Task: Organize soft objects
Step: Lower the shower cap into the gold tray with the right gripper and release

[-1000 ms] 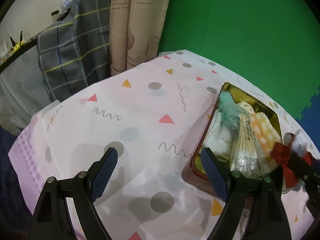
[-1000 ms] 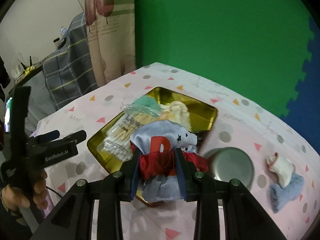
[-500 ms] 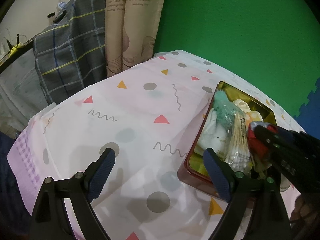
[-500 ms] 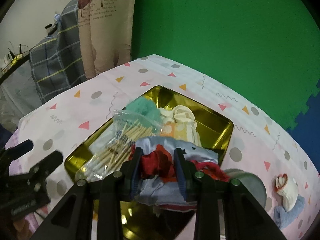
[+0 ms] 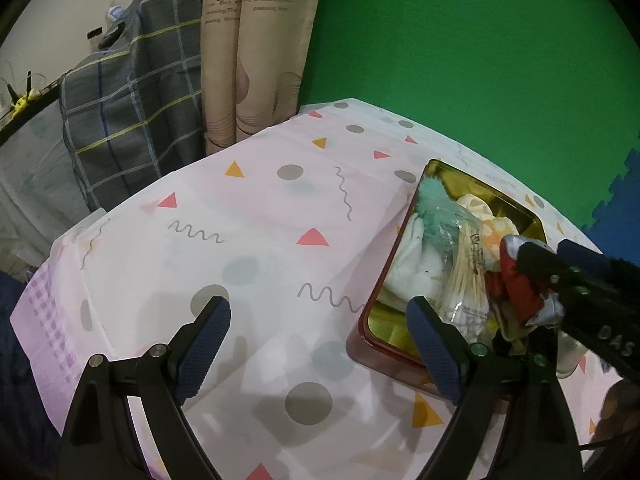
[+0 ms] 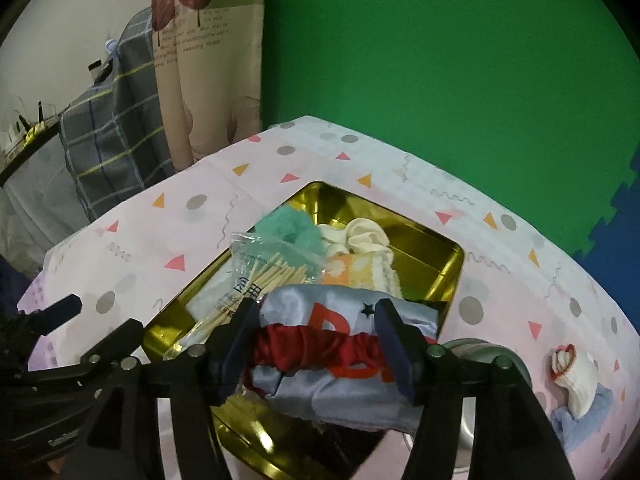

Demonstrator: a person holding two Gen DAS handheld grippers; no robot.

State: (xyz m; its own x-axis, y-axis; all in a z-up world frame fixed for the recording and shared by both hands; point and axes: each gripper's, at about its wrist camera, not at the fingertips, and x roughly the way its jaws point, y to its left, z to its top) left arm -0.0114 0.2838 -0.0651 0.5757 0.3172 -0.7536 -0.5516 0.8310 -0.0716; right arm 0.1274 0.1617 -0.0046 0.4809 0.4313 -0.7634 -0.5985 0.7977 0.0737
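Note:
A gold tin (image 6: 424, 248) sits on the pink patterned tablecloth (image 5: 260, 220). In it lie a bag of cotton swabs (image 6: 272, 276), a teal fluffy piece (image 6: 288, 228), cream socks (image 6: 368, 236) and an orange dotted cloth (image 6: 356, 272). My right gripper (image 6: 316, 344) hangs over the tin's near end, its jaws opening. A grey satin cloth with a red band (image 6: 332, 384) lies spread between them, resting on the tin's contents. The same cloth (image 5: 520, 284) shows at the right in the left wrist view. My left gripper (image 5: 318, 308) stands open over bare tablecloth beside the tin's rim (image 5: 384, 280).
A round metal lid (image 6: 480, 354) lies right of the tin. Further right a white sock (image 6: 576, 372) rests on a light blue cloth (image 6: 576, 420). A plaid cloth (image 5: 132, 100) and a curtain (image 5: 248, 60) hang behind the table's far edge, beside a green wall.
The right gripper moved over the tin carrying the satin cloth, then its jaws spread wide and the bunched cloth unfolded between them. The left gripper stayed in place.

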